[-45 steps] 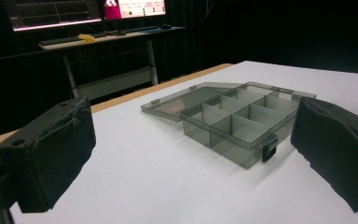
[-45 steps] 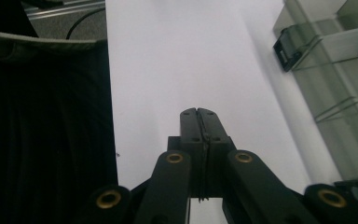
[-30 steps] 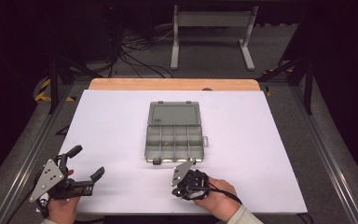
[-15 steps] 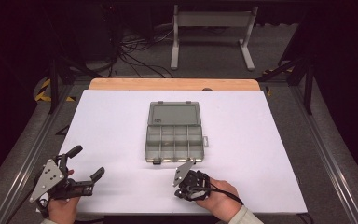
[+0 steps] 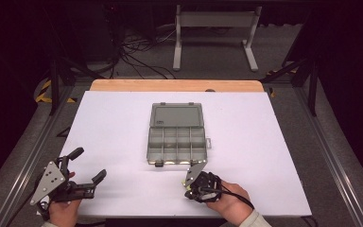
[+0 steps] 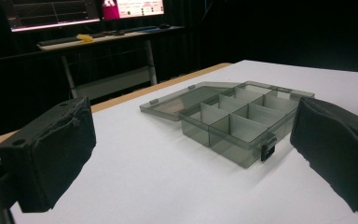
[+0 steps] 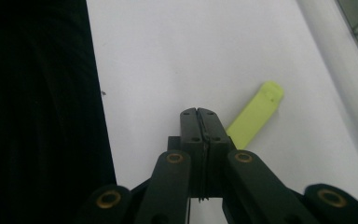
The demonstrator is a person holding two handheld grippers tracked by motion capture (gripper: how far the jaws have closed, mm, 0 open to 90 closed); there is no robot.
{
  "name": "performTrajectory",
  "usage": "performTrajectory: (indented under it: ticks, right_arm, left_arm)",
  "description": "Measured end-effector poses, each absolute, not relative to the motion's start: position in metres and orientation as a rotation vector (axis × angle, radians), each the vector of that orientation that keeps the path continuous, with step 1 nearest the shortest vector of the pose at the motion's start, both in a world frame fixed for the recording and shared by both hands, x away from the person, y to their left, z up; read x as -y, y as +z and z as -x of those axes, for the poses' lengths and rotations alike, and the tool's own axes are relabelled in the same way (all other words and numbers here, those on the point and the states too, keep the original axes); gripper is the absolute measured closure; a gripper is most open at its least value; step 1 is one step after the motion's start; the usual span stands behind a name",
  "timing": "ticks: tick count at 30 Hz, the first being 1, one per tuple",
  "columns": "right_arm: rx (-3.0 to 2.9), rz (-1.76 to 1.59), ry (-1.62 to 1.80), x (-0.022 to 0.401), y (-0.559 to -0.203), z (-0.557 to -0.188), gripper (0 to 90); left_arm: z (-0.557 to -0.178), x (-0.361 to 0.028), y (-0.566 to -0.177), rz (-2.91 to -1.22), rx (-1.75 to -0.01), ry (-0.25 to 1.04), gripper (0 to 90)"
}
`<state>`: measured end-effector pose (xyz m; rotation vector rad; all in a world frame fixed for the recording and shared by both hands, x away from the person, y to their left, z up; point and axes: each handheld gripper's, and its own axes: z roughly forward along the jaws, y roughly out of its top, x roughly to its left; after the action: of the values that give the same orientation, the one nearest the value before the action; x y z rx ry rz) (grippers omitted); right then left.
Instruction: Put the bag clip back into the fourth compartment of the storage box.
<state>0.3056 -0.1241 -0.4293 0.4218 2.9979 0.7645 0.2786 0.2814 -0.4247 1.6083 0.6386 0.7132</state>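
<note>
A: Start with the box.

B: One smoky clear compartment box (image 5: pixel 176 139) lies mid-table on the white table top (image 5: pixel 264 142), lid (image 5: pixel 176 116) swung fully open and lying flat on the far side. The tray part has eight compartments, two rows of four. In the left gripper view a dark latch (image 6: pixel 266 152) sits on its near edge.

A: Anything else small?

B: One yellow-green flat strip (image 7: pixel 254 119) on the white surface, seen in the right gripper view, lying just beside the jaw tips; I can't tell whether it touches them.

A: And the hands?

B: Two, each with one gripper. The right gripper (image 5: pixel 194 182) sits near the box's near right corner, hand low at the table's near edge, jaws pressed tight together with nothing between them and pointing down at the surface. The left gripper (image 5: pixel 89 165) is well apart from the box, at the near left; the hand holds it about level, aimed across the table, jaws spread wide and empty. Its two black pads (image 6: pixel 51 151) frame the box in its own view.
</note>
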Motion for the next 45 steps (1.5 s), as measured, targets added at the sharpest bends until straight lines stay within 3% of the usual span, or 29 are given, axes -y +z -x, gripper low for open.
performTrajectory:
  ticks: [38, 41, 43, 45]
  right_arm:
    - [-2.914, -0.523, 0.727, 0.147, -0.425, -0.319, 88.8]
    - [-2.897, -0.518, 0.755, 0.147, -0.42, -0.318, 73.8]
    - [-2.856, -0.53, 0.781, 0.147, -0.416, -0.318, 49.0]
    - [-2.839, -0.521, 0.797, 0.146, -0.414, -0.318, 36.7]
  left_arm:
    - [-0.278, -0.282, -0.424, -1.61, -0.635, 0.716, 0.9]
    - [-0.278, -0.281, -0.424, -1.611, -0.636, 0.714, 0.9]
    - [-0.279, -0.281, -0.425, -1.609, -0.637, 0.715, 0.9]
    - [-0.279, -0.281, -0.425, -1.608, -0.636, 0.713, 0.9]
